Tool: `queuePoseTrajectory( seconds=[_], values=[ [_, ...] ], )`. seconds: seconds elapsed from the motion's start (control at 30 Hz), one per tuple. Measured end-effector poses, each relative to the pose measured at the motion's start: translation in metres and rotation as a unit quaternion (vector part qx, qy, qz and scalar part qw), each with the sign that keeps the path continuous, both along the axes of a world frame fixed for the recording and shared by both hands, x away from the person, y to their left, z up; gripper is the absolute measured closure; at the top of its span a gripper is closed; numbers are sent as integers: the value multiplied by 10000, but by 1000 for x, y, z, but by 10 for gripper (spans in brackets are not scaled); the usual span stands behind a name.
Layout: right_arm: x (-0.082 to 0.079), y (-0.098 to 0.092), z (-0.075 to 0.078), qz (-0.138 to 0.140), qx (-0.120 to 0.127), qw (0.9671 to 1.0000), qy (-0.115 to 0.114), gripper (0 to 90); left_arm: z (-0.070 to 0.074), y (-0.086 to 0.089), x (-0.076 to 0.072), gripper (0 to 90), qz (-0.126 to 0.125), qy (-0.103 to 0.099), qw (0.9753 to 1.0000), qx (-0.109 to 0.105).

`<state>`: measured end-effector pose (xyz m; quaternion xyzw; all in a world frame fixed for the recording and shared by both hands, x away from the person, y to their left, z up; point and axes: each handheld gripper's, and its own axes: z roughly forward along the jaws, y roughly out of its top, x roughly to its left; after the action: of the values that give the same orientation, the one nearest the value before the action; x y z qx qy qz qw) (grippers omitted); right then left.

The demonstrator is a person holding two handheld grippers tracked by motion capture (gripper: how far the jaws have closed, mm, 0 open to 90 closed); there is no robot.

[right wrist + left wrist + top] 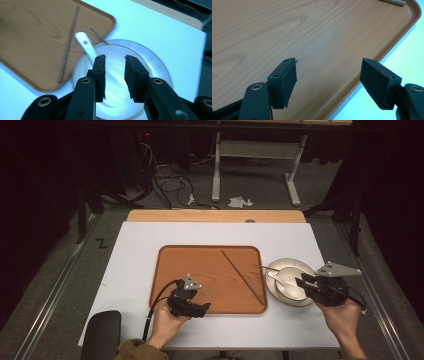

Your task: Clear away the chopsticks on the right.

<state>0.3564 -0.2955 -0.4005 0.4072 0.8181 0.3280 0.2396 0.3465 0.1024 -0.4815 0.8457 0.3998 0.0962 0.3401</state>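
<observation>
- Covering most of the tabletop is a white sheet; a strip of bare wood shows along the far edge.
- A wooden tray lies at the middle of the sheet, its long sides parallel to the near edge.
- A white plate sits on the sheet just beside the tray's right rim, toward the near right corner, with a white bowl on it.
- A white ceramic spoon lies in the bowl, its handle reaching out toward the tray.
- One dark chopstick lies slantwise on the right part of the tray, from near its far rim down to its near right corner; a second chopstick rests across the plate's rim on the tray side.
- The left gripper hangs over the tray's near rim, held by the left hand; its jaws stand wide apart with nothing between them.
- The right gripper hovers above the bowl, held by the right hand; its jaws are parted by a narrow gap and grasp nothing, with the spoon's bowl below and between them.
</observation>
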Motion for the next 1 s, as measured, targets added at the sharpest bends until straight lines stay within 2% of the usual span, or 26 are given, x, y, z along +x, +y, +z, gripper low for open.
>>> queuePoseTrajectory(
  seconds=[0.13,0.33,0.7,0.8,0.9,1.0],
  values=[
    [4,-15,1,-251,-83,9996,42,712,1,-1,1,296,-24,-13,10000,-18],
    [11,-35,-3,-472,27,9989,26,711,1,-3,3,297,-59,-10,10000,-9],
    [25,-56,-12,-576,-66,9982,129,699,3,1,-1,294,41,-64,10000,9],
    [31,-62,-18,-570,-198,9979,215,691,2,5,-4,294,128,-47,9999,14],
    [37,-65,-22,-556,-463,9970,269,672,1,9,-6,293,235,-40,9997,29],
    [44,-68,-26,-480,-459,9972,347,674,1,14,-9,293,340,-25,9994,43]
  ],
)
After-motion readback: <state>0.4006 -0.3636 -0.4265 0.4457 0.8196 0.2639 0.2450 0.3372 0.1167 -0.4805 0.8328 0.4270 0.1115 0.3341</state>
